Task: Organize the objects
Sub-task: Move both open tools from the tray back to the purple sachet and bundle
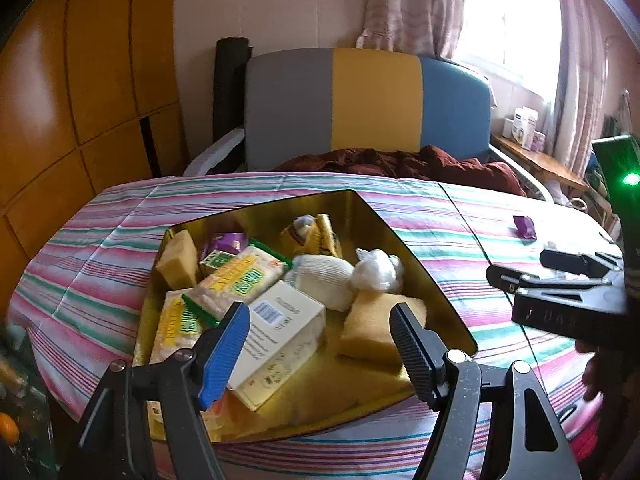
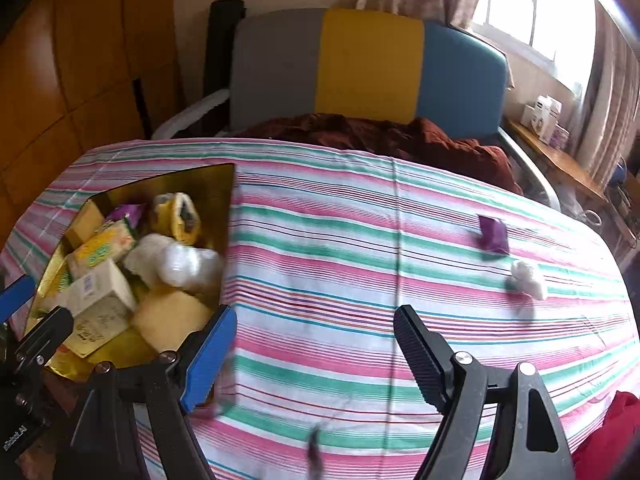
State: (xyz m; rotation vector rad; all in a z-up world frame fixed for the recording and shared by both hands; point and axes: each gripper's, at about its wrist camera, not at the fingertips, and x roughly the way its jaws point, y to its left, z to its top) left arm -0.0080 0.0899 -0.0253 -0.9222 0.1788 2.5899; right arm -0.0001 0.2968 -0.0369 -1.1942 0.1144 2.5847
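In the left wrist view, the left gripper is seen poised above the gold-coloured, shiny open tin box, its jaws spread apart with nothing between them. The box rests on the pink, green and white striped cloth and is already well filled: a white cardboard carton with a barcode, yellow foam sponges, yellow-and-green printed soft packets, a cream knitted bundle and a crumpled white plastic wad. At the right edge the right gripper is seen from the side, and beyond it the small purple wrapped packet lies on the cloth, well apart from the box.

In the right wrist view, the right gripper is held over bare cloth, released and empty. Still outside the box, the purple packet lies far right, and a small white fluffy wad lies just beside it, nearer the camera.

Both loose things are judged to be very light and soft. The packet's wrapper is likely slippery and crushable, so a hold across its middle, pads closing gently, is advised. The wad would compress readily; it should be pinched low and through its centre, lest only stray fibres be caught.
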